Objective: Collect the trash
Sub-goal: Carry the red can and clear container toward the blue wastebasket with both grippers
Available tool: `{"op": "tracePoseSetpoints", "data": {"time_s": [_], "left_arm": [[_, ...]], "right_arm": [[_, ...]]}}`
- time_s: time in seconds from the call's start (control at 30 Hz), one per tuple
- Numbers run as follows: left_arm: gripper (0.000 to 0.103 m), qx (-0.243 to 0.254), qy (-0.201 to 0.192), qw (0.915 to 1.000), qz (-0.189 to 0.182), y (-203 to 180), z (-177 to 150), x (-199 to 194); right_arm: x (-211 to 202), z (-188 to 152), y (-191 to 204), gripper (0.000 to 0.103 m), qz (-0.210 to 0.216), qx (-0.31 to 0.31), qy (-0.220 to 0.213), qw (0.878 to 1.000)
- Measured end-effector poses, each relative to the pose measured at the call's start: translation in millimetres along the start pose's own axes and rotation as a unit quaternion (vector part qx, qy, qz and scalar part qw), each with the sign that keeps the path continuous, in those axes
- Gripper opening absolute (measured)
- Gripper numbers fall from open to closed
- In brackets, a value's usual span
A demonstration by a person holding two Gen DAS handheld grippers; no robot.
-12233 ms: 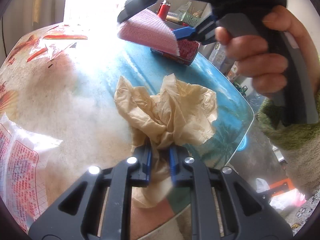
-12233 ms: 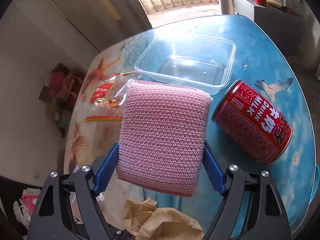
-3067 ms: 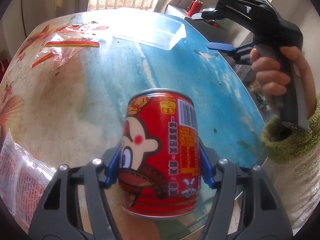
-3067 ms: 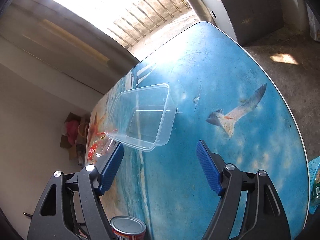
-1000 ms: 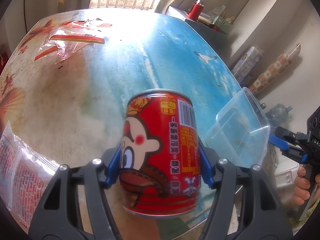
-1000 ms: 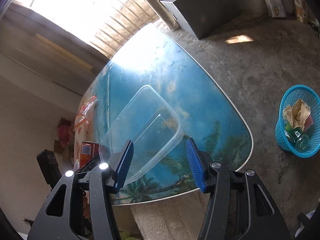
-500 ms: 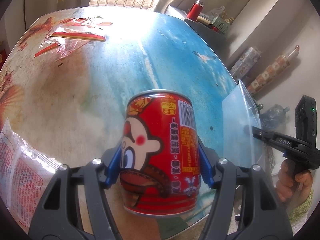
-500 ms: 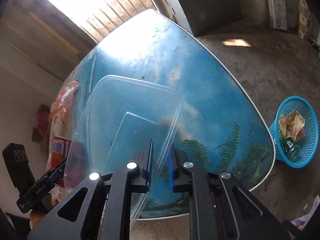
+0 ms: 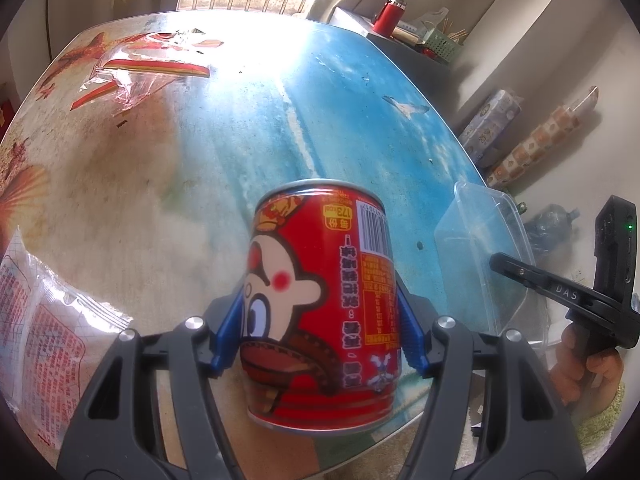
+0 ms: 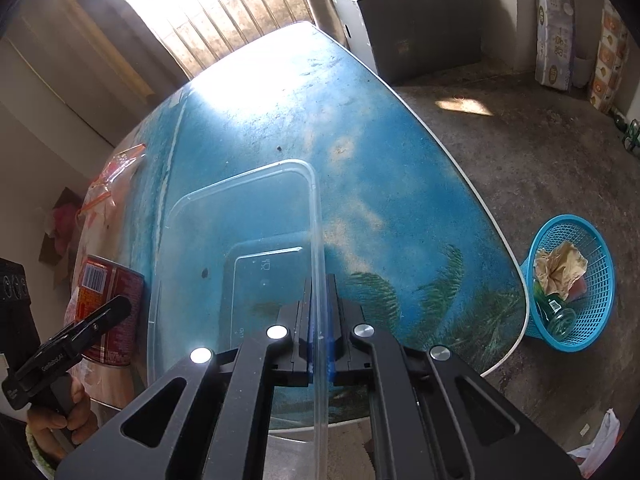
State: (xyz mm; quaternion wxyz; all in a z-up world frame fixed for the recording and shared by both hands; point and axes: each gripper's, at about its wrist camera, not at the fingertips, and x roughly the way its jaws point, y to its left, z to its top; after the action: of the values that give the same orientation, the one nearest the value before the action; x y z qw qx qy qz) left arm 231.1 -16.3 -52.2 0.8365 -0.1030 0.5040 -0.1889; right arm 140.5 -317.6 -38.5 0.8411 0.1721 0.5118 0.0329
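**Red tin and clear tub held above beach-print table**

Red and printed with a cartoon face, a drink can (image 9: 320, 312) sat upside down between the blue pads (image 9: 230, 330) of the left gripper (image 9: 318, 332), its jaws closed against the can's sides above the near edge of the table (image 9: 240, 128). To the right, the right gripper (image 10: 319, 344) pinched one wall of a clear plastic container (image 10: 240, 240) between jaws drawn almost together, the tub tilted on its side above the table's near right corner. A printed snack bag (image 9: 40, 308) lay at the near left edge. Beyond the table's near right corner, on the concrete floor, stood a blue mesh basket (image 10: 596, 280) already holding crumpled brown paper (image 10: 560, 264) and a bottle. At the table's far left lay a clear wrapper with red stripes (image 9: 140, 68). Farther off, a red flask (image 9: 392, 14) stood on a grey cabinet (image 10: 416, 32) by the barred window.
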Motion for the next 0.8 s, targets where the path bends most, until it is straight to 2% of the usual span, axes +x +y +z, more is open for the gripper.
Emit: {"op": "tracePoseSetpoints", "data": {"time_s": [0.2, 0.27, 0.37, 0.7, 0.77, 0.8], "left_arm": [[0.062, 0.025, 0.008, 0.9991, 0.034, -13, -2, 1], [0.062, 0.036, 0.010, 0.9984, 0.042, -17, -2, 3], [0.063, 0.056, 0.012, 0.9966, 0.059, -23, -3, 8], [0.062, 0.086, 0.005, 0.9925, 0.087, -32, -7, 9], [0.062, 0.090, 0.004, 0.9918, 0.090, -33, -7, 10], [0.062, 0.092, 0.004, 0.9916, 0.091, -33, -7, 10]], "right_arm": [[-10, -9, -2, 0.008, 0.015, 0.004, 0.008, 1.000], [-12, -12, -2, 0.017, 0.013, 0.002, 0.008, 1.000], [-13, -17, 0, 0.018, 0.011, -0.003, 0.010, 1.000], [-7, -25, 7, 0.017, -0.010, -0.023, 0.014, 1.000], [-6, -26, 8, 0.007, -0.013, -0.023, 0.013, 1.000], [-6, -26, 8, 0.007, -0.011, -0.020, 0.011, 1.000]]}}
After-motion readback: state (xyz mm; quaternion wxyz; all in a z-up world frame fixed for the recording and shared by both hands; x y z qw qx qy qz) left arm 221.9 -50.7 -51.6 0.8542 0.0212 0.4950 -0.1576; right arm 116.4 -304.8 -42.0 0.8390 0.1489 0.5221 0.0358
